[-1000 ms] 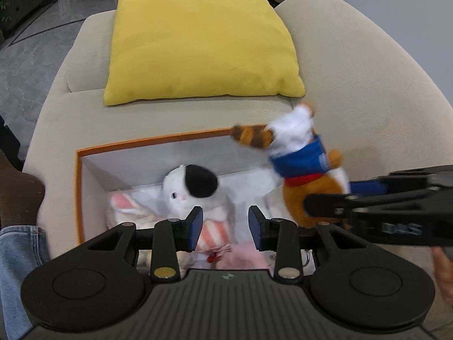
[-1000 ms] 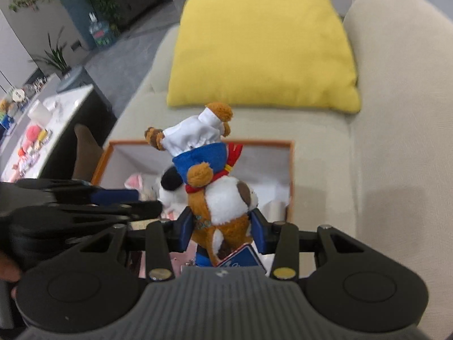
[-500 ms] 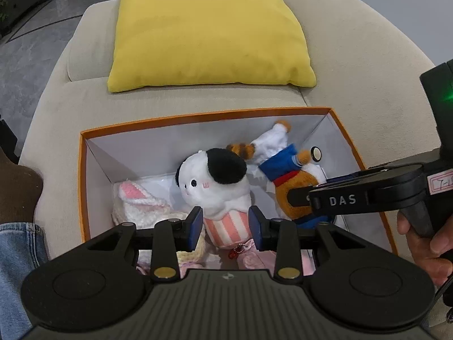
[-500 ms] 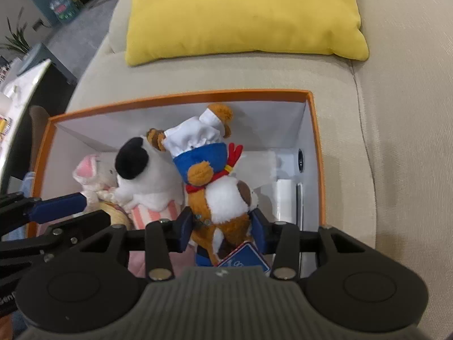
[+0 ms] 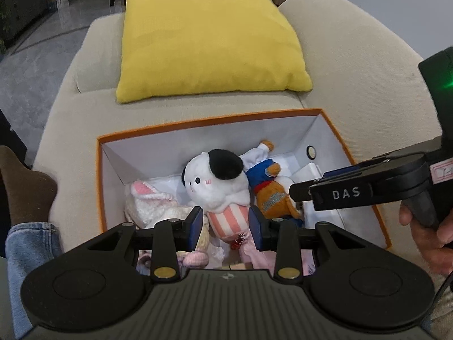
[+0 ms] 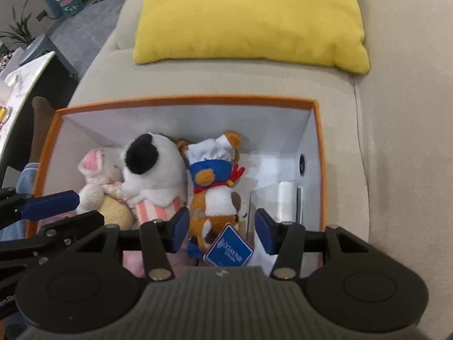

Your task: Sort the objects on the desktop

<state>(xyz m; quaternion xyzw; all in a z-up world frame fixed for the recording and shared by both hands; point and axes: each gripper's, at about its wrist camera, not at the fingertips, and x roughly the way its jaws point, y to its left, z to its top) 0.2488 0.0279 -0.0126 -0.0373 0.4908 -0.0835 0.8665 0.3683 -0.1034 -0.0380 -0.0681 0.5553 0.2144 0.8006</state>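
Right wrist view: the right hand-held gripper (image 6: 221,229) is opening, its blue pads clear of the chef bear (image 6: 215,189) that lies between them inside the orange box (image 6: 181,99). Beside the bear lie a white dog plush (image 6: 153,170) and a pink-eared bunny (image 6: 94,175). The box sits on a beige sofa (image 6: 396,141), near a yellow cushion (image 6: 249,17). Left wrist view: the left hand-held gripper (image 5: 225,225) hovers over the box, jaws parted, gripping nothing.
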